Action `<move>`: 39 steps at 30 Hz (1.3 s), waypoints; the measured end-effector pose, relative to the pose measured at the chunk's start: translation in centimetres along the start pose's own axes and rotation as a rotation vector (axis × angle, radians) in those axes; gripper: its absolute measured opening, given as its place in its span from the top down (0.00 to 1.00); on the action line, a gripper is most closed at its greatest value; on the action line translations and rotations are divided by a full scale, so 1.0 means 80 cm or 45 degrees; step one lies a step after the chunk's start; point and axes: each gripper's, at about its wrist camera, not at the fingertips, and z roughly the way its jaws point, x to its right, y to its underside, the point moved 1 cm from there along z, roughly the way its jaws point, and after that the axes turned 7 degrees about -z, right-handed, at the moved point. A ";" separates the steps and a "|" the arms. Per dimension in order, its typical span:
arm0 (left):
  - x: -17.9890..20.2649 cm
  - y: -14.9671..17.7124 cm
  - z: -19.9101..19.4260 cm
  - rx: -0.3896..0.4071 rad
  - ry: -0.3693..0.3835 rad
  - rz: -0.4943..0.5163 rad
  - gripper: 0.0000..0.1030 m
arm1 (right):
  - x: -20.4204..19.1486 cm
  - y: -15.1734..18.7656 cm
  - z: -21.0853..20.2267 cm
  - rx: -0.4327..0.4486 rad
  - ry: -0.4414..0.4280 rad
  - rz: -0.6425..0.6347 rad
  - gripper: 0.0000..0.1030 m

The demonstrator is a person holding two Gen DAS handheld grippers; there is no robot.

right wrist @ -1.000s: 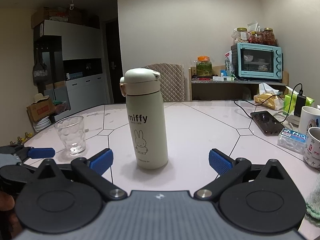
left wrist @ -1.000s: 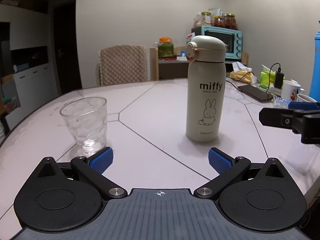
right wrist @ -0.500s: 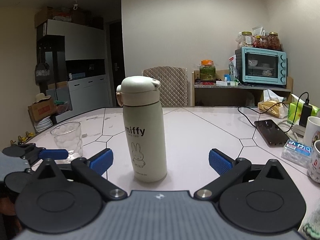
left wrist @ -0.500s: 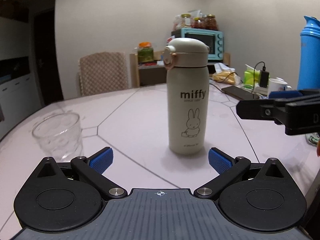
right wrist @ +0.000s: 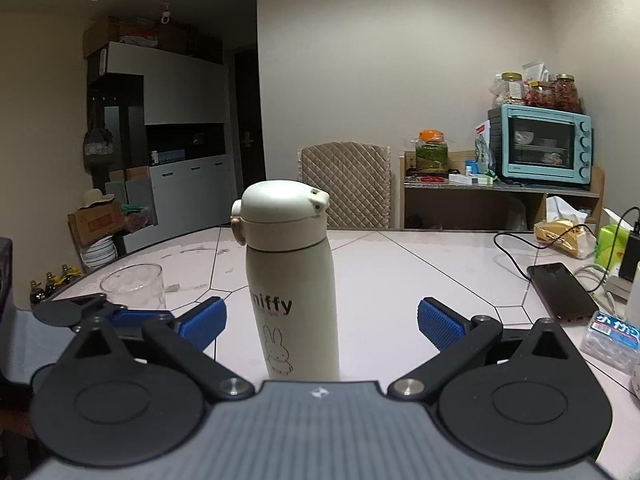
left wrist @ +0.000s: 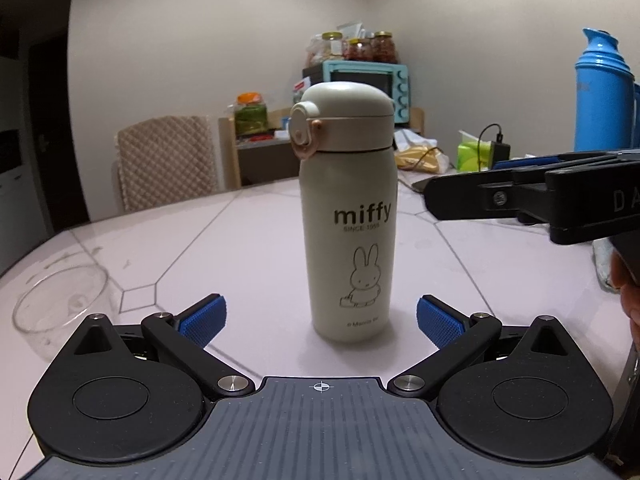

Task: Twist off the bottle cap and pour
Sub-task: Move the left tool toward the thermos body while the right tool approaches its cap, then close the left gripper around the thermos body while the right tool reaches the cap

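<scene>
A cream "miffy" bottle (left wrist: 347,216) with a domed cap (left wrist: 346,118) stands upright on the pale table (left wrist: 248,256). It also shows in the right wrist view (right wrist: 290,300), with its cap (right wrist: 282,218). My left gripper (left wrist: 320,318) is open, low in front of the bottle's base, not touching it. My right gripper (right wrist: 322,316) is open, its fingers on either side of the bottle's body, higher up; it shows from the side in the left wrist view (left wrist: 520,196). A clear empty glass (left wrist: 60,300) stands to the left, also in the right wrist view (right wrist: 134,286).
A phone (right wrist: 560,290) on a cable, a tissue pack (right wrist: 610,340) and a green box (right wrist: 610,236) lie at the right. A blue thermos (left wrist: 604,96) stands far right. A chair (right wrist: 344,184) and a teal oven (right wrist: 540,144) are behind the table.
Both grippers have moved closer to the bottle. The left view has swung so the bottle is centred and the glass has slid to the left edge. The right gripper has risen.
</scene>
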 end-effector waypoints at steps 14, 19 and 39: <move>-0.010 -0.005 0.021 0.012 0.031 0.030 0.00 | 0.002 -0.010 0.011 0.029 -0.068 -0.048 0.00; -0.014 -0.007 0.027 0.009 0.041 0.035 0.00 | 0.003 -0.018 0.016 0.043 -0.092 -0.080 0.00; -0.037 -0.018 0.053 0.012 0.161 0.016 0.00 | -0.001 -0.044 0.046 0.082 -0.146 -0.085 0.00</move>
